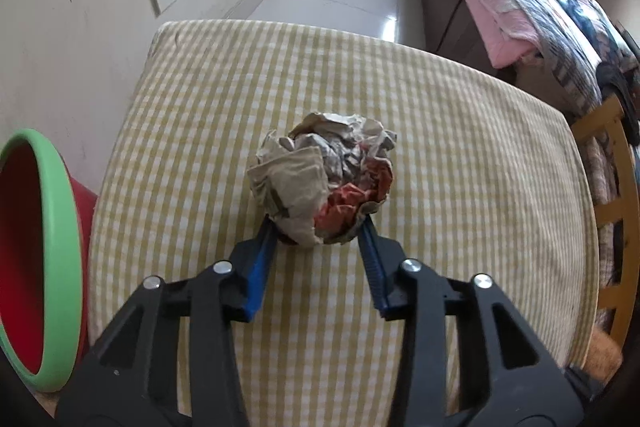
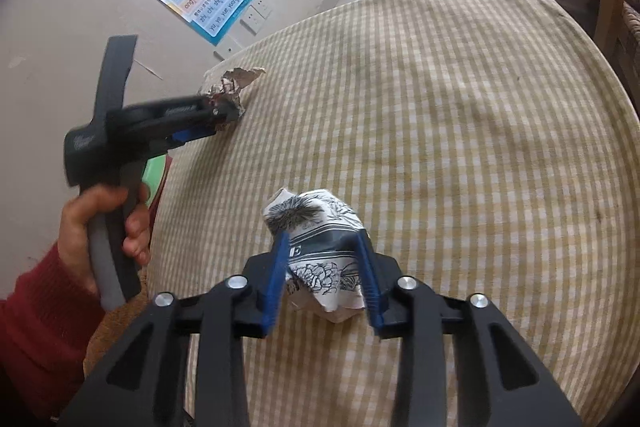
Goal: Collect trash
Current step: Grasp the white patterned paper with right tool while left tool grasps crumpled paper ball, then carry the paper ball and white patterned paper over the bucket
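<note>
Both grippers are loaded at once here. The left gripper has its fingers pinching a brown wad, held just over the checked counter. The bin, red inside with a green rim, sits off the counter's left edge, right beside that gripper. The right gripper has its fingers clamped on a printed wad, nearer the person than the brown one and well apart from the bin.

What could go wrong: the brown wad is only caught at its bottom edge, most of it sticking out past the fingertips, so a quick swing toward the bin could probably shake it loose onto the floor. Crumpled paper also squashes, so the grip may slacken. The right gripper would likely have to cross toward the left one to reach the bin, so they might bump.
</note>
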Demonstrator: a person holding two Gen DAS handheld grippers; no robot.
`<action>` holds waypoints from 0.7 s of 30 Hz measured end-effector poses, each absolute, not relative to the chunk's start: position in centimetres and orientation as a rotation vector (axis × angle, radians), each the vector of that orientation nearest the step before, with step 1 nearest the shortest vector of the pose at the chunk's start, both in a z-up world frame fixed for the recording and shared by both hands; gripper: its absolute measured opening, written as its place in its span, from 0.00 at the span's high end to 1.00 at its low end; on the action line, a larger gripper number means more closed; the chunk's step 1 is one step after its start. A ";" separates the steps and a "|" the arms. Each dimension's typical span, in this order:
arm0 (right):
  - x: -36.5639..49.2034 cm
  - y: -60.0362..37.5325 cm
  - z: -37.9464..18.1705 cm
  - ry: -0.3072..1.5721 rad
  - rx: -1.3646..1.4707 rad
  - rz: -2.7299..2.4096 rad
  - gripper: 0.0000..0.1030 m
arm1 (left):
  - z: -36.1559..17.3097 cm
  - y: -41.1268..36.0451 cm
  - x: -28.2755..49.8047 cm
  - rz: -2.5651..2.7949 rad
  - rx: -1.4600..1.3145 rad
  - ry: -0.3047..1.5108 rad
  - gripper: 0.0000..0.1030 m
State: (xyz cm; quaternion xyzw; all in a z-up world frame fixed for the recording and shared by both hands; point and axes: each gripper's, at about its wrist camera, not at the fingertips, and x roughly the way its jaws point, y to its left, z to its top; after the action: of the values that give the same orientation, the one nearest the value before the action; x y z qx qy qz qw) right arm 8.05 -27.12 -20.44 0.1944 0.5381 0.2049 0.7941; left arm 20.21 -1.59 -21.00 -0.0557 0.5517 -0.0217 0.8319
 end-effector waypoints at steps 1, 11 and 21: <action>8.0 -27.1 -20.4 1.155 0.415 0.445 0.76 | -20.7 -1.7 19.6 -0.053 -0.107 1.160 0.63; 7.5 -25.8 -20.2 1.127 0.356 0.458 0.46 | -19.5 -0.3 10.1 -0.055 -0.140 1.157 0.63; 7.3 -25.2 -21.2 1.125 0.245 0.409 0.49 | -21.3 1.0 3.4 -0.017 -0.183 1.205 0.52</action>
State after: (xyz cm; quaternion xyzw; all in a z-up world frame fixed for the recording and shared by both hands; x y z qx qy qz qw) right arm 7.30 -25.19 -21.22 0.1150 0.5281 0.1921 0.8192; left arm 3.37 1.04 -21.29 -0.0858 0.5659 -0.0080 0.8199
